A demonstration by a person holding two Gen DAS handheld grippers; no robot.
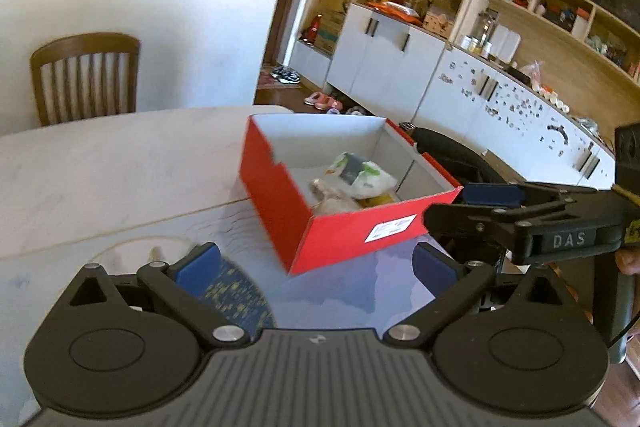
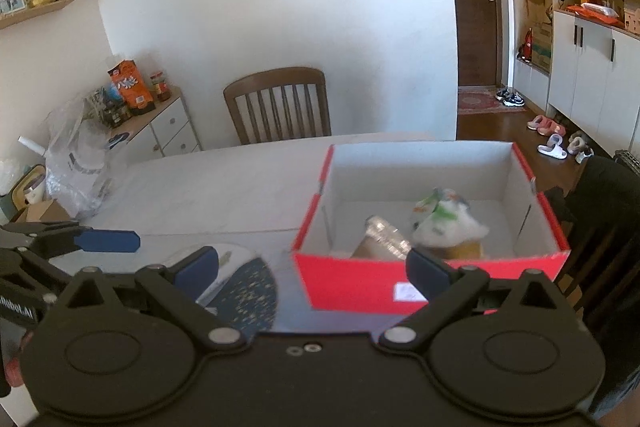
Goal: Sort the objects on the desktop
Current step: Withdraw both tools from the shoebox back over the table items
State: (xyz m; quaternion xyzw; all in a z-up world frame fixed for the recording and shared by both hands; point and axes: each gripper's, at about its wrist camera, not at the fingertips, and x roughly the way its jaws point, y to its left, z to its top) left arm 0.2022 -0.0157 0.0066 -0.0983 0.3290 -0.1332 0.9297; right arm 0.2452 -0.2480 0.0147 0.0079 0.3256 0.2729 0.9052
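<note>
While sorting: box (image 2: 432, 283) collects items, bag (image 2: 444, 223) already inside
Left gripper (image 1: 316, 263): wide open, empty
Right gripper (image 2: 312, 267): wide open, empty

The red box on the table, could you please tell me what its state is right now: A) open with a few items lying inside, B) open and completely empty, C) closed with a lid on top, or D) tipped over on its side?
A: the red box stands upright with no lid, and a crumpled white packet and a clear-lidded cup lie on its white floor.
</note>
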